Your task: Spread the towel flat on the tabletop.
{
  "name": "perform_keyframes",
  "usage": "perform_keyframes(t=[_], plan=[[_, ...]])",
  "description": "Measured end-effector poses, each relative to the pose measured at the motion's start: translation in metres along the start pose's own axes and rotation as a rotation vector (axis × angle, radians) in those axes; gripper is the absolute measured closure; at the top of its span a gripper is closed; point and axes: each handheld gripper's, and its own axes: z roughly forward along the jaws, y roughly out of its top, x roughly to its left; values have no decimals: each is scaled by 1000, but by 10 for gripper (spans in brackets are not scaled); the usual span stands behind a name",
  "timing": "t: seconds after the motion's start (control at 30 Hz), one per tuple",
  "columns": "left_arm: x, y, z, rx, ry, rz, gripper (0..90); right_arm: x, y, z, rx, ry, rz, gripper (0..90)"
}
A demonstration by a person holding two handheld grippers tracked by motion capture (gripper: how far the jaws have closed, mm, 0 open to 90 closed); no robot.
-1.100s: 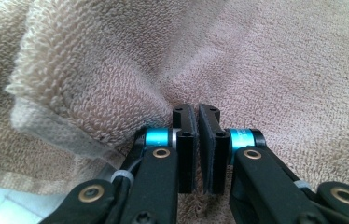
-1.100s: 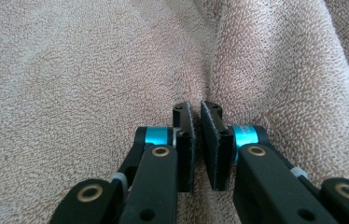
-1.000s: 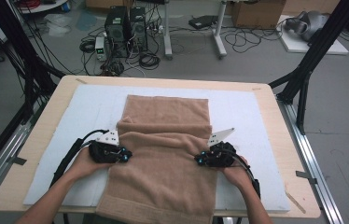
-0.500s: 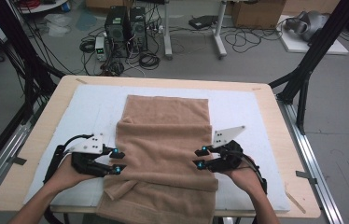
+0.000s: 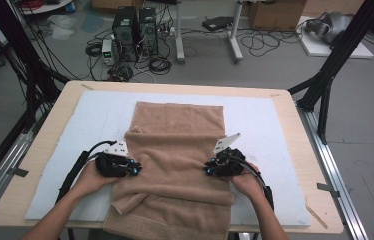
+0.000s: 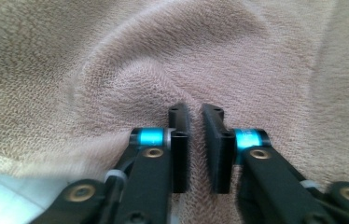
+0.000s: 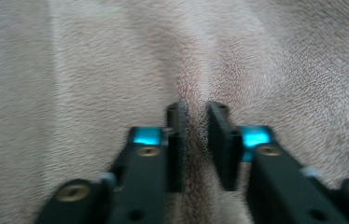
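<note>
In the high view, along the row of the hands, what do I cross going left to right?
Left tool → brown towel → right tool → bare white mat → wooden table edge.

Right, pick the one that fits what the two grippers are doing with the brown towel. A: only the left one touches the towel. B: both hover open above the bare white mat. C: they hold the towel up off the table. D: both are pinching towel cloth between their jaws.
D: in each gripper view the jaws of the left gripper and the right gripper stand nearly closed with a ridge of the towel squeezed between them.
</note>
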Motion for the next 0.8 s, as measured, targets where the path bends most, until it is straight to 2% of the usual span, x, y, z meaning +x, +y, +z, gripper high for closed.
perform_keyframes(t=[0.13,0.23,0.3,0.37,0.43,0.47,0.5,0.53,0.67,0.73,0.8], plan=[[-13,-11,-13,-10,-31,7,840,13,4,-3,4,51,-42,831],[-26,-18,-25,-19,-49,27,840,25,0,-7,-43,98,-46,832],[-37,-20,-33,-48,-62,42,840,35,-3,-8,-50,132,-51,831],[-46,-23,-36,-53,-83,42,839,45,-7,-10,-49,144,-65,824],[-50,-26,-39,-53,-96,51,835,52,-9,-14,-68,188,-75,807],[-52,-27,-40,-56,-96,45,830,54,-10,-16,-77,196,-79,780],[-50,-27,-41,-59,-93,41,821,55,-10,-19,-88,197,-78,731],[-49,-27,-41,-69,-84,33,801,54,-10,-21,-99,176,-73,708],[-35,-20,-39,-111,-14,-23,616,44,-11,-20,-102,120,-37,621],[-27,-16,-35,-118,27,-37,597,38,-12,-14,-76,87,-16,579],[-19,-16,-29,-103,47,-68,566,33,-13,-7,-65,82,-6,577]])
